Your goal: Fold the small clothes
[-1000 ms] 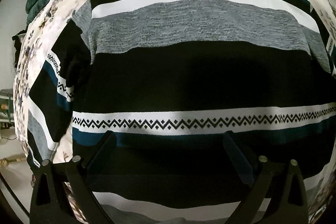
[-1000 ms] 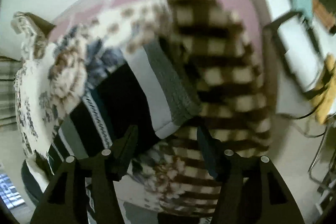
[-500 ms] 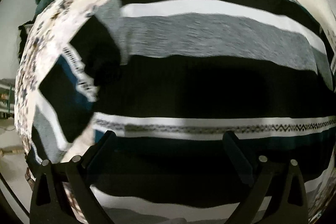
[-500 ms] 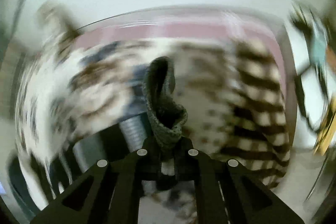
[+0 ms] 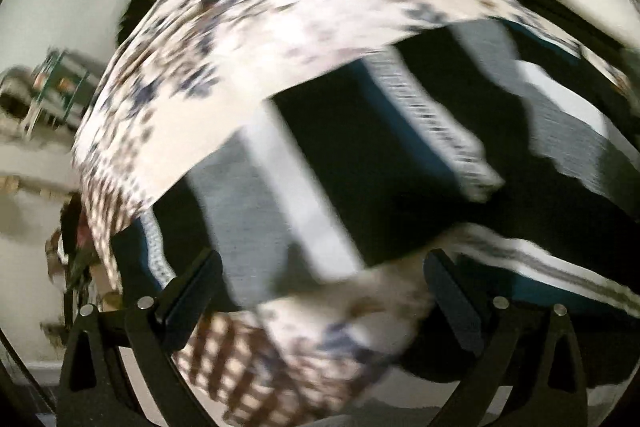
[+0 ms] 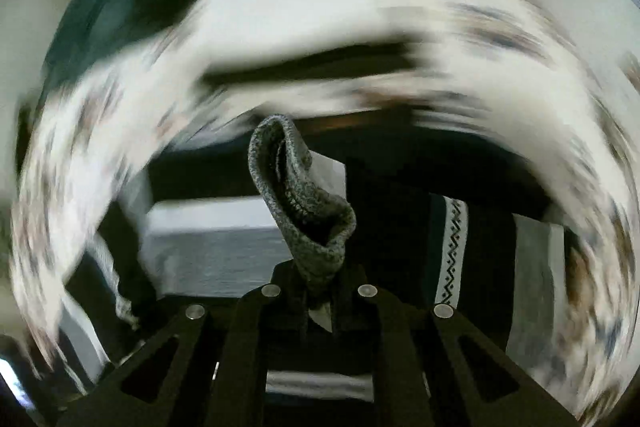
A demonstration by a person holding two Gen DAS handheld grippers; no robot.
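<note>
The right gripper point(image 6: 318, 301) has its fingers pressed together on a pinch of grey knit fabric, the cuff point(image 6: 298, 199) of the striped sweater point(image 6: 224, 247). That cuff rises out of the pinch as a crumpled, folded-over tube, standing above the fingertips. Beyond it the body of the sweater lies spread flat: a grey band and a white band to the left, black in the middle, and to the right a white strip with a black zigzag pattern. Everything farther out in this view is smeared by motion blur; a pale flowered bedspread point(image 6: 312, 11) arcs around the garment, and a dark teal blanket point(image 6: 116, 7) sits at the upper left.

The left gripper point(image 5: 320, 285) is wide apart, with nothing between its fingers point(image 5: 192, 279). It hangs above a sleeve point(image 5: 320, 163) of the same sweater, which runs diagonally across the view in grey, white, black, teal and zigzag stripes. The sleeve lies on the flowered bedspread point(image 5: 256, 27), and the garment's body continues to the right. Just under the open fingers a brown-and-white checked cloth point(image 5: 240, 355) shows at the bed's edge. The view is blurred.
</note>
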